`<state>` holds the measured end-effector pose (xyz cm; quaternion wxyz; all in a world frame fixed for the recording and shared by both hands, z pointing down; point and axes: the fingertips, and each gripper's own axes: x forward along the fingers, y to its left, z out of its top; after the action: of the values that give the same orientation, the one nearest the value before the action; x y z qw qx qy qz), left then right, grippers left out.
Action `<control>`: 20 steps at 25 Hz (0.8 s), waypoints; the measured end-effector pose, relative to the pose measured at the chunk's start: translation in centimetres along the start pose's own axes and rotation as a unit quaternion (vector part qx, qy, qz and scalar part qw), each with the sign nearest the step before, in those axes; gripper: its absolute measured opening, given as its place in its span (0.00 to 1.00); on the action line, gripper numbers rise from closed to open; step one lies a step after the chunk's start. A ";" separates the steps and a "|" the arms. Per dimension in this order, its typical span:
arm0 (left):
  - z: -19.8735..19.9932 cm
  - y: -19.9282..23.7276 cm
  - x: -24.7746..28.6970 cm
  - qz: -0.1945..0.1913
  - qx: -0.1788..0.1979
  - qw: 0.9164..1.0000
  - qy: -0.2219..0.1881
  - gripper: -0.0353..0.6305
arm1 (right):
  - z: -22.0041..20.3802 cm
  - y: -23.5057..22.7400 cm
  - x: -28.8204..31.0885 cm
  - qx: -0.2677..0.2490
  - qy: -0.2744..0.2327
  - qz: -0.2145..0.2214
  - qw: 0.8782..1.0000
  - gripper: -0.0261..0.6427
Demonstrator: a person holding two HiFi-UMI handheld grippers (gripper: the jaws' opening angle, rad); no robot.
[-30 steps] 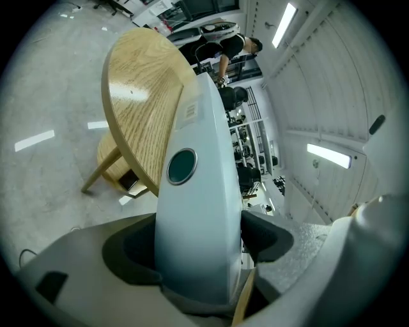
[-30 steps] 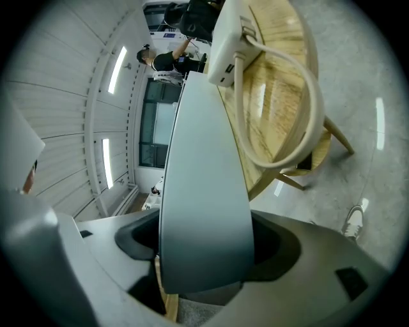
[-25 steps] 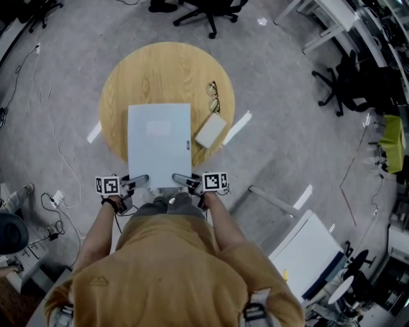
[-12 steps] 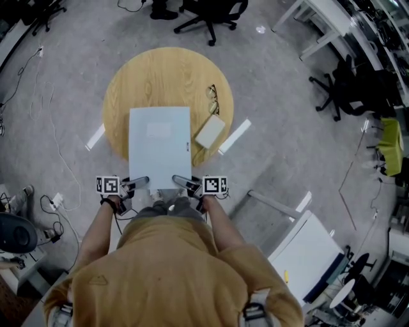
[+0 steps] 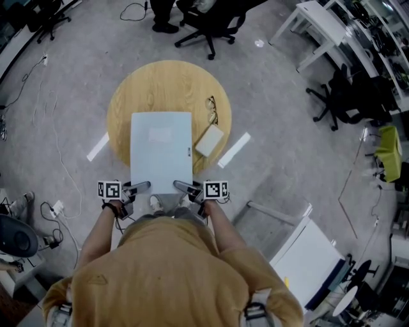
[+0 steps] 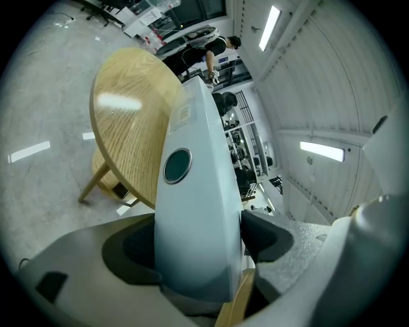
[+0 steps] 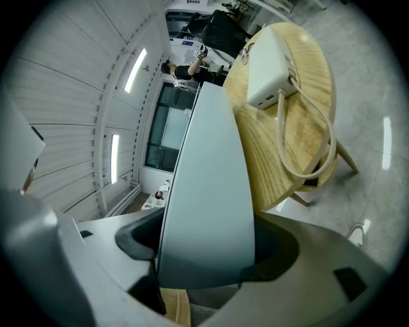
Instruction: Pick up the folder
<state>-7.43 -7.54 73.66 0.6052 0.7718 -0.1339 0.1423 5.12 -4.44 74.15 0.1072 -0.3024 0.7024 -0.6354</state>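
Two tongs hold one pale blue folder (image 5: 161, 153) by its near edge. The person in a tan top stands at the bottom of the head view, with one tool in each hand. The left tongs (image 5: 142, 186) pinch the folder near its left corner. The right tongs (image 5: 182, 186) pinch it near its right corner. In each gripper view the folder fills the gap between the two jaws, and the jaws press on it from both sides. Each tool has a cube with black and white squares, one on the left (image 5: 109, 189) and one on the right (image 5: 215, 190).

The near edge of the folder sticks out past the rim of the round wooden bench (image 5: 140, 92), toward the person. The rest of the folder lies over the bench top. In the gripper views the folder sits up off the wood at the near end. I cannot tell if its far edge touches the bench. The folder's spine has a dark round hole (image 6: 177, 164).

Just to the right of the folder, a white charger block (image 5: 209, 140) lies on the bench, with a pale cord (image 7: 300, 147) looped beside it.

Past the bench is grey floor with white tape strips (image 5: 234, 150). A black office chair (image 5: 204, 19) stands at the far side.
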 end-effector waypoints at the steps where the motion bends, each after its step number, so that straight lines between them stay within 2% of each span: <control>1: 0.1 -0.3 0.0 -0.003 0.004 1.000 -0.001 0.62 | 0.1 0.2 -0.1 -0.007 0.002 0.002 1.000 0.53; 4: 0.7 -1.5 -0.4 0.005 0.025 1.000 -0.006 0.62 | 0.7 1.5 -0.5 -0.024 0.000 0.006 1.000 0.53; 11: 3.2 -4.5 -1.0 -0.025 0.041 0.998 -0.037 0.62 | 3.3 4.6 -0.5 -0.064 -0.032 0.023 0.997 0.53; 20: 5.8 -8.1 -2.3 -0.029 0.097 0.993 -0.059 0.62 | 5.5 8.5 -0.7 -0.108 -0.053 0.057 0.991 0.53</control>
<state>-6.15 -11.20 64.20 0.5227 0.8373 -0.1324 0.0911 6.20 -8.47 64.93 0.1466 -0.3050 0.7763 -0.5319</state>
